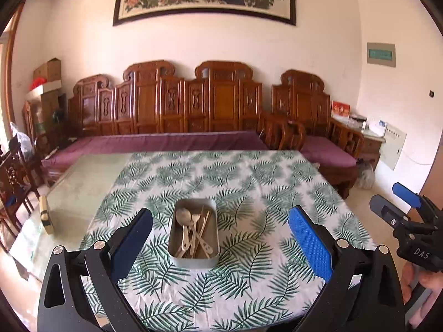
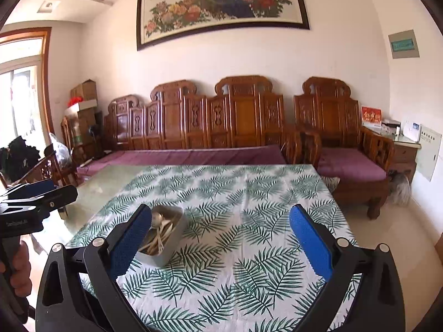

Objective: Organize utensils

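A grey metal tray [image 1: 214,218] stands on the leaf-print tablecloth [image 1: 249,188]. It holds a spoon [image 1: 184,221], a fork [image 1: 195,225] and other pale utensils in a loose pile. My left gripper [image 1: 221,238] is open and empty, held above the table with the tray between its fingers in view. My right gripper [image 2: 221,238] is open and empty over bare cloth, with the tray [image 2: 171,251] just past its left finger. Each gripper shows at the edge of the other's view, the right in the left wrist view [image 1: 398,207] and the left in the right wrist view [image 2: 36,193].
A small beige box [image 1: 45,215] lies on the uncovered glass part of the table at the left. A carved wooden sofa [image 1: 193,110] with purple cushions stands behind the table. Wooden chairs stand at the far left.
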`<state>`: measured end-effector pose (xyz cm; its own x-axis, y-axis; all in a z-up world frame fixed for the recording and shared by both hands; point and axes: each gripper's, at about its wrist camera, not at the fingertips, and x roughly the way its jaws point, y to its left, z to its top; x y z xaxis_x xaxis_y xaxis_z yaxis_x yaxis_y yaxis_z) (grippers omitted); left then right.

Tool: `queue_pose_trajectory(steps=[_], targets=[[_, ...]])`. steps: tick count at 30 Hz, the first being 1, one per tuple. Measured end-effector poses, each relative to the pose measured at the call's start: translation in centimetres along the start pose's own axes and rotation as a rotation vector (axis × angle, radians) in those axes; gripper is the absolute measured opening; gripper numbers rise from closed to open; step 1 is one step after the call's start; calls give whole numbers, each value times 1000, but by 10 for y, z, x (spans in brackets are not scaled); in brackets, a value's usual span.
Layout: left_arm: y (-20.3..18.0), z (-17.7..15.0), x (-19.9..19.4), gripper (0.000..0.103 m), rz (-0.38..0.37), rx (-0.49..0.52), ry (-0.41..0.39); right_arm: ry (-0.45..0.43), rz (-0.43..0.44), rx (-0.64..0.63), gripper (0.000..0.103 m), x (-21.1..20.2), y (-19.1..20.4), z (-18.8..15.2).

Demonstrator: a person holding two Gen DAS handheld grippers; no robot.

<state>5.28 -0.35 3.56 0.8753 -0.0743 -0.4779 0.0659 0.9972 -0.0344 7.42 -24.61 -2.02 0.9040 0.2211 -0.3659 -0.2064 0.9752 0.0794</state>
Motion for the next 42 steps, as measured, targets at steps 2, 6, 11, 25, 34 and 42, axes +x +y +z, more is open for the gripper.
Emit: queue_pose_trajectory(steps=[2, 6, 11, 25, 34, 42], targets=[[-2, 4, -10, 95, 5, 0, -23, -20, -5, -8, 100, -9, 2, 4], [-3, 8, -22, 95, 15, -5, -52, -46, -8, -14, 100, -20, 5, 8], [-5, 9, -26, 95, 17, -1, -55, -57, -6, -13, 100, -26, 5, 10], [-6, 6, -26, 95, 28, 4, -52, -59, -8, -12, 100, -28, 3, 12], [-7, 5, -23, 95, 32, 7, -50, -60, -7, -13, 100, -28, 7, 12], [-5, 4, -24, 95, 34, 11, -51, -60, -7, -14, 100, -28, 7, 12]])
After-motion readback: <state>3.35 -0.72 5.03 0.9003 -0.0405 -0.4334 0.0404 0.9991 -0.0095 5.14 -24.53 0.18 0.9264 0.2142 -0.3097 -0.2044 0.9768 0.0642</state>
